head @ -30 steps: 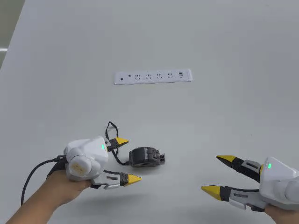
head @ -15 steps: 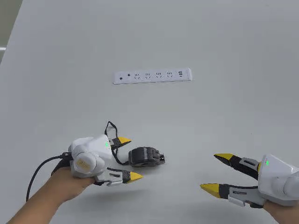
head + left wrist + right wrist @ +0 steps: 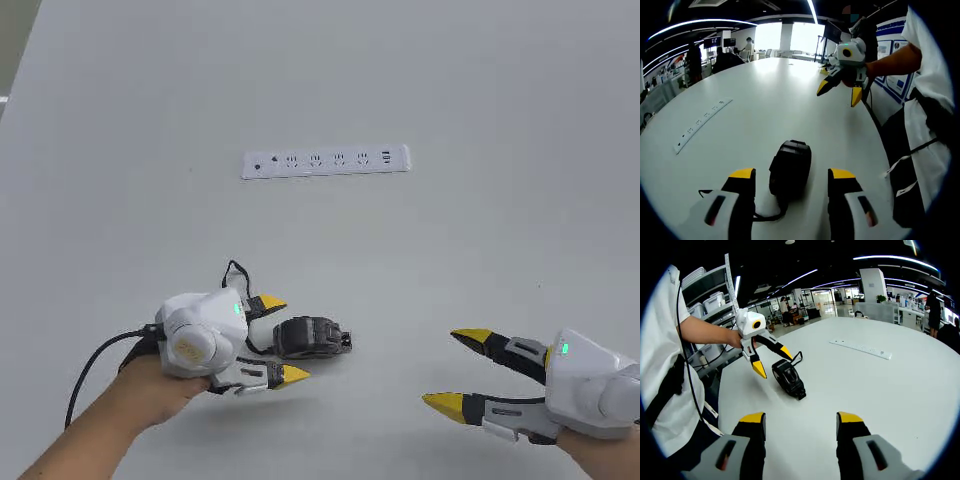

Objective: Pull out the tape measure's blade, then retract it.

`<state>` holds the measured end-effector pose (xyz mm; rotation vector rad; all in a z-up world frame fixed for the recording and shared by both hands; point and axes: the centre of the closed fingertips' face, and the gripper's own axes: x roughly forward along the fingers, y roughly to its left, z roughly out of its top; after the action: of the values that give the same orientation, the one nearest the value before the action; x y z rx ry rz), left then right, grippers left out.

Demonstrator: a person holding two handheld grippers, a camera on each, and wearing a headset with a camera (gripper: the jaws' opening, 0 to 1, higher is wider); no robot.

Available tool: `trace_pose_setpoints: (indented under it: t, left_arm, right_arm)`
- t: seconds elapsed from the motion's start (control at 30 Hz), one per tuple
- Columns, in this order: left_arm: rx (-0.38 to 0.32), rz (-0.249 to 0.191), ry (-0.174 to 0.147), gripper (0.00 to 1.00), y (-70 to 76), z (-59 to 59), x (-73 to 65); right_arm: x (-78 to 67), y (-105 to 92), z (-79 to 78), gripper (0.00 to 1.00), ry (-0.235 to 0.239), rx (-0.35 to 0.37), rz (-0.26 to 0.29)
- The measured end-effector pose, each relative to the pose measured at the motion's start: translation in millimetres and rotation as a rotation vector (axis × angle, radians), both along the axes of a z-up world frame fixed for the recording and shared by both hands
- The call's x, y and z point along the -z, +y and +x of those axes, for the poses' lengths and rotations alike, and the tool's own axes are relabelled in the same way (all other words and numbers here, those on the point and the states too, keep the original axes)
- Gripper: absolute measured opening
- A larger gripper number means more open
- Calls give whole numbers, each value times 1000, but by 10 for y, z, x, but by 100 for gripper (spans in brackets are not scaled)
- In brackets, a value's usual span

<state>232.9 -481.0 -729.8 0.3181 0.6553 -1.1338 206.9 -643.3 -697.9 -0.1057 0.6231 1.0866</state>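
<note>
Jaws on both grippers are spread wide, nothing clamped in either.

Left gripper (image 3: 282,338) is at the near left, low over the bench (image 3: 480,200), held in a hand (image 3: 150,385). Black cable (image 3: 95,360) trails back from it toward the person.

Tape (image 3: 790,167) sits on the bench between the left jaws. Left gripper view shows a gap on each side, so no contact. Case is black, back end toward the gripper body, front end pointing out past the yellow tips. A thin black cord loop (image 3: 235,272) runs off the back of the case and lies on the bench beside the upper left jaw. Can't tell the blade state from these views.

Right gripper (image 3: 451,369) is at the near right, well apart from the tape, tips aimed toward it. Bare bench between its jaws. Right gripper view has the tape ahead and left of centre, with the left gripper straddling it from behind.

Power strip (image 3: 326,160), white, lies flat further back on the bench, well beyond the tape and roughly parallel to the near edge.

Background in the gripper views: open office, ceiling strip lights, shelving with bins, a few people standing far off.
</note>
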Motion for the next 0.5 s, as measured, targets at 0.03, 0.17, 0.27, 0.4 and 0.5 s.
trace_pose_setpoints:
  t: [0.03,0.17,0.27,0.4,0.5]
  left_arm:
    - [1,-1,2,55,-2,3,6]
    - [11,6,6,54,-9,-3,35]
    - [15,5,10,53,-10,-5,46]
    - [17,3,15,52,-11,-6,71]
    - [19,0,17,52,-23,-11,81]
  right_arm:
    - [2,5,1,57,1,0,2]
    - [21,17,16,56,1,-3,3]
    - [24,28,24,56,-1,-6,1]
    - [36,35,35,56,0,-7,1]
    - [36,40,43,55,2,-7,2]
